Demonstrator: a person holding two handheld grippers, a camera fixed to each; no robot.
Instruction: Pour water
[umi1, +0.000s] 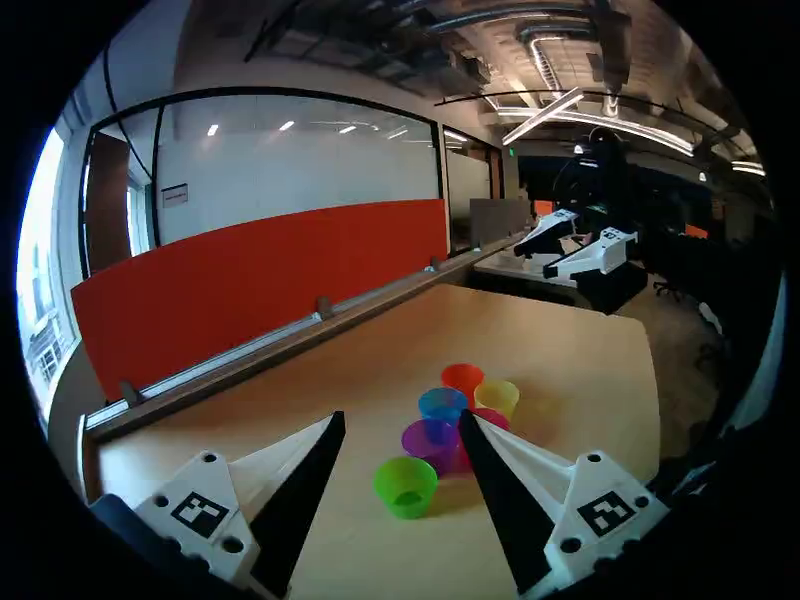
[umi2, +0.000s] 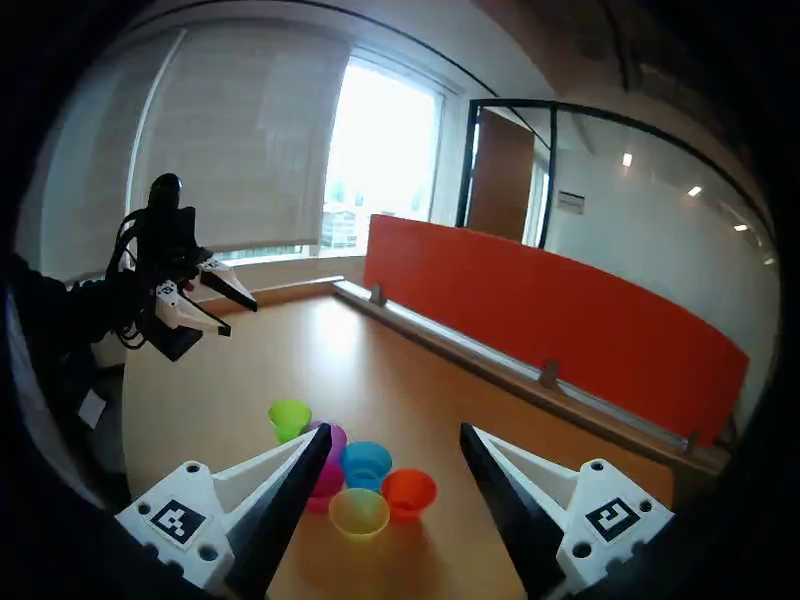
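i have the left tool (umi1: 401, 415) spread wide and holding nothing, hanging low over the pale wooden bench (umi1: 560, 350). in the left gripper view the green cup (umi1: 405, 487) sits on the bench between its two fingers, nearest the camera and touching neither. just behind it is the purple cup (umi1: 428, 438), then the blue cup (umi1: 443, 404), with the orange cup (umi1: 462, 379) and yellow cup (umi1: 497, 397) at the far end of the cluster. the cups stand packed close together.

the right tool (umi2: 395, 428) is also wide apart and empty. in the right gripper view the same cluster lies between and just below its fingertips, from the opposite side: yellow and orange nearest, blue behind them, green farthest off.

the pink cup (umi2: 328, 482) is half covered by a finger in both views, so i only get slices of it. the purple cup is partly behind a fingertip in the right gripper view. i cannot make out whether any cup has liquid in it. each tool shows small and far off across the bench in the other's view, the left one held by a dark sleeve (umi2: 80, 305). an orange screen (umi1: 250, 280) runs along the far edge of the bench.
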